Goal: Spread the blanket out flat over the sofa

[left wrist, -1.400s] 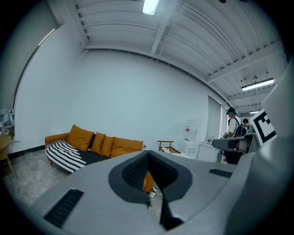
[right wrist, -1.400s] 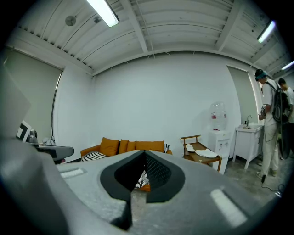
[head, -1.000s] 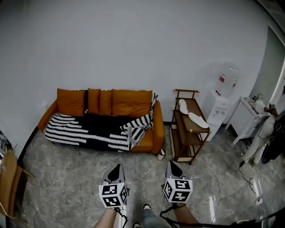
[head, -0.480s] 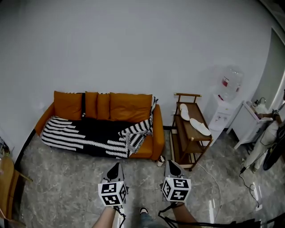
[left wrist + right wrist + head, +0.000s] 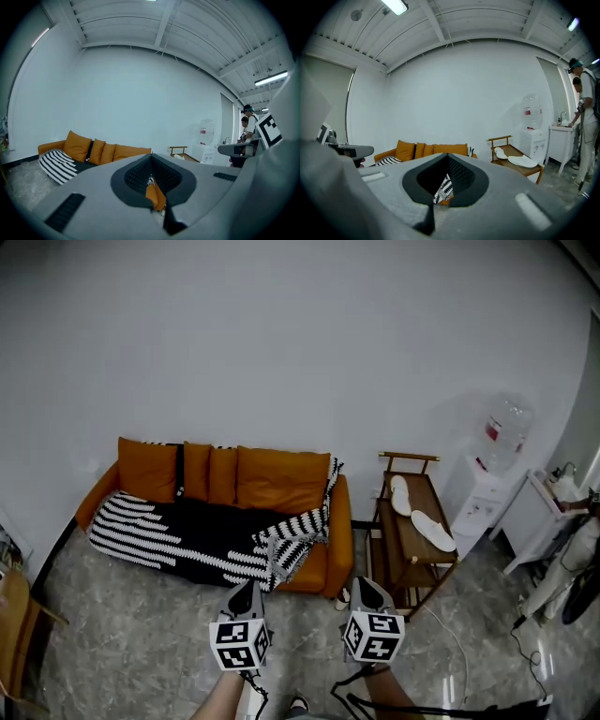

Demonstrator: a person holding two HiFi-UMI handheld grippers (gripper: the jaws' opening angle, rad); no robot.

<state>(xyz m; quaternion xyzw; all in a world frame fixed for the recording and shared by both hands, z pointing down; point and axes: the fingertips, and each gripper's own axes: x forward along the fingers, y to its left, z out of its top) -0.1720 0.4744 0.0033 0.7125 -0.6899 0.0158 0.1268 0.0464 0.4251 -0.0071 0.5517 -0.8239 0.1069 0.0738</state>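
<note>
An orange sofa point(image 5: 281, 480) stands against the white wall. The black-and-white blanket point(image 5: 187, 538) lies over its seat: striped at the left, bunched and folded up at the right by the armrest, with one corner over the backrest. My left gripper point(image 5: 247, 590) and right gripper point(image 5: 360, 584) are side by side on my side of the sofa, pointing at it across bare floor, both shut and holding nothing. In the left gripper view the left gripper point(image 5: 151, 157) frames the sofa's right end. Through the right gripper point(image 5: 447, 156) the blanket's hanging corner point(image 5: 443, 188) shows.
A wooden rack point(image 5: 412, 542) with white slippers point(image 5: 433, 529) stands right of the sofa. Past it are a water dispenser point(image 5: 494, 465) and a white table point(image 5: 553, 507). A wooden chair point(image 5: 13, 615) sits at the left edge. People point(image 5: 586, 122) stand at the far right.
The whole view has advanced toward the sofa, which now looks larger and sits lower in the head view. Both grippers kept their shut jaws and their side-by-side pose.
</note>
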